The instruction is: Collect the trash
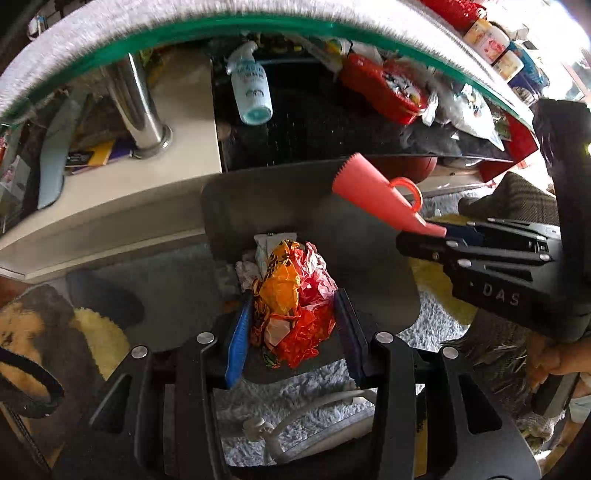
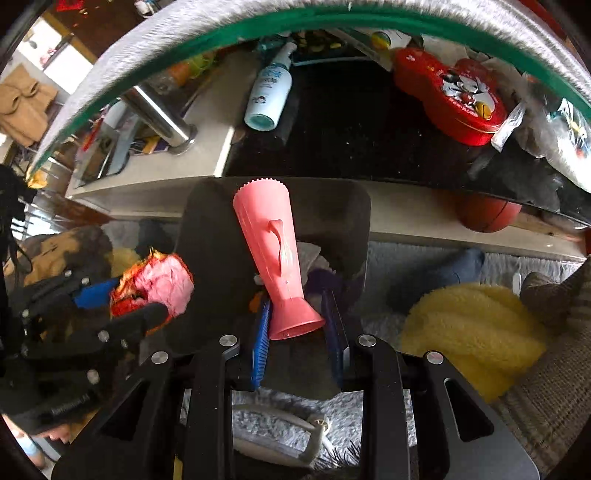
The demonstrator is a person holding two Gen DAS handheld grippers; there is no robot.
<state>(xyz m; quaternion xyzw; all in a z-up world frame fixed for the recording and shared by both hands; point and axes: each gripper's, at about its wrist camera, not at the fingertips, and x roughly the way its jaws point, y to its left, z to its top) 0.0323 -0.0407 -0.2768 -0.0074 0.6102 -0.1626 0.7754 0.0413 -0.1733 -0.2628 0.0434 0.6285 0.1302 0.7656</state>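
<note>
My left gripper (image 1: 293, 306) is shut on a crumpled bundle of orange, red and pink wrappers (image 1: 291, 295), held over a dark grey bin (image 1: 229, 206). Some white paper (image 1: 273, 242) shows just behind the bundle. My right gripper (image 1: 424, 232) comes in from the right, shut on the narrow end of a pink plastic scoop (image 1: 369, 192) with a toothed edge. In the right wrist view, the right gripper (image 2: 295, 306) clamps the pink scoop (image 2: 273, 254) above the same bin (image 2: 210, 236). The left gripper (image 2: 136, 302) holds the wrapper bundle (image 2: 159, 284) at the left.
A glass tabletop with a green edge (image 2: 258, 22) arches overhead, on a metal leg (image 1: 136, 107). On the shelf under it lie a white spray bottle (image 1: 251, 88) and a red cartoon tin (image 2: 450, 96). A basketball (image 2: 484, 214), a yellow fluffy cloth (image 2: 472, 328) and a white cable (image 1: 295, 417) lie on the shaggy rug.
</note>
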